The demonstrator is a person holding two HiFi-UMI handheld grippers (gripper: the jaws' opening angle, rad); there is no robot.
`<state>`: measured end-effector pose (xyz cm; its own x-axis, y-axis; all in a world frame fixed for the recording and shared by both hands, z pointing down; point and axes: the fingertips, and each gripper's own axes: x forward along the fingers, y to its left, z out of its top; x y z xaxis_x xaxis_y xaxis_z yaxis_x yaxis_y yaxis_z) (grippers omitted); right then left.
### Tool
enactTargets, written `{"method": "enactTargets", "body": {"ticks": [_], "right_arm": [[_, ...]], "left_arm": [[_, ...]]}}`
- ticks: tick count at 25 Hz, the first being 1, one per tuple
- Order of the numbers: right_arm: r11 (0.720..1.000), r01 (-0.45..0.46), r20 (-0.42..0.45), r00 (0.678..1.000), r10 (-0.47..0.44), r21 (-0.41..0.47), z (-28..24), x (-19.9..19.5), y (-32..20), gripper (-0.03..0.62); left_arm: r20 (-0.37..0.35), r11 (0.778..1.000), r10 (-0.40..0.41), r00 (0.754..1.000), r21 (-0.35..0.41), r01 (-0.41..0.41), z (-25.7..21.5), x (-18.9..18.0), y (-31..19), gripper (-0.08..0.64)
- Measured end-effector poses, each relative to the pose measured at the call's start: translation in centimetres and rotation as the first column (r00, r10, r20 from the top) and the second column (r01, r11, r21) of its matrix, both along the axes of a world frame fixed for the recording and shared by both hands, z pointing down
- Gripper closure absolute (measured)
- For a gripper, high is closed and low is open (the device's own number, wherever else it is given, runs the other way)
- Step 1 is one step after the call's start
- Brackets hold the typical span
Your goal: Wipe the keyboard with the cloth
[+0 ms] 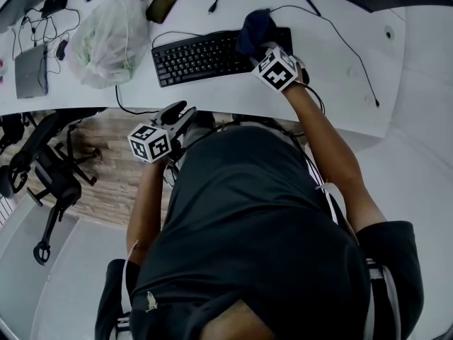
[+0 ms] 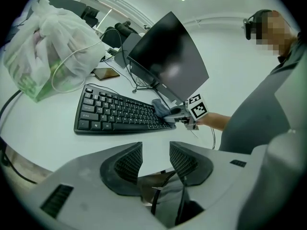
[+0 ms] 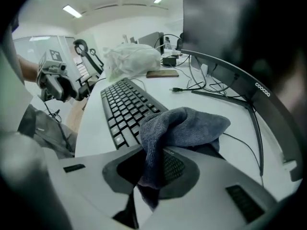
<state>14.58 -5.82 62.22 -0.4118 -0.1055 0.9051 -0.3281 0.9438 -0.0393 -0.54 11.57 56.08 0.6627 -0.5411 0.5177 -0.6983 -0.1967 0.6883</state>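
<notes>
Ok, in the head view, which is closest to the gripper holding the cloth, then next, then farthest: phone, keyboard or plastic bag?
1. Keyboard, right under the right gripper and its cloth.
2. Phone, farther back and to the left.
3. Plastic bag, farthest, beyond the keyboard's left end.

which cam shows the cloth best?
Right gripper view: the cloth fills the foreground, pinched in the right gripper. Head view shows a dark bunch at one end of the keyboard; left gripper view, a small distant patch.
</notes>
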Motion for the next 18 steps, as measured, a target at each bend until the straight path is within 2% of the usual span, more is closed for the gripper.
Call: {"method": "enactTargets", "body": {"ticks": [3, 7, 9, 13, 15, 18], "right_arm": [[1.0, 0.004, 0.009, 1.0, -0.003, -0.031, -0.2, 0.7, 2.1, 0.529], [0.991, -0.104, 0.062, 0.992, 0.109, -0.082, -1.7, 1.5, 1.8, 0.529], [0.981, -0.161, 0.137, 0.975, 0.175, -0.109, -3.4, 1.2, 1.1, 0.529], [0.96, -0.244, 0.285, 0.918, 0.274, -0.137, -7.5, 0.0, -0.7, 0.529], [0.957, -0.258, 0.334, 0.897, 0.289, -0.134, -9.2, -0.6, -1.2, 0.529], [0.963, -0.241, 0.373, 0.888, 0.27, -0.123, -10.6, -1.4, -1.2, 0.532]], "left_arm": [[-0.003, 1.0, -0.003, 1.0, -0.009, 0.003, 0.3, 0.0, 0.4, 0.385], [-0.01, 1.0, 0.001, 1.0, -0.005, -0.001, 0.3, 0.3, 0.1, 0.385], [-0.011, 1.0, 0.01, 1.0, 0.001, -0.01, 0.2, 0.5, -0.2, 0.385], [-0.011, 1.0, 0.021, 1.0, 0.015, -0.021, 0.0, 0.7, -1.0, 0.385], [-0.012, 1.0, 0.026, 1.0, 0.015, -0.025, 0.0, 0.8, -1.2, 0.385], [-0.016, 0.999, 0.031, 0.999, 0.013, -0.031, 0.1, 1.1, -1.4, 0.385]]}}
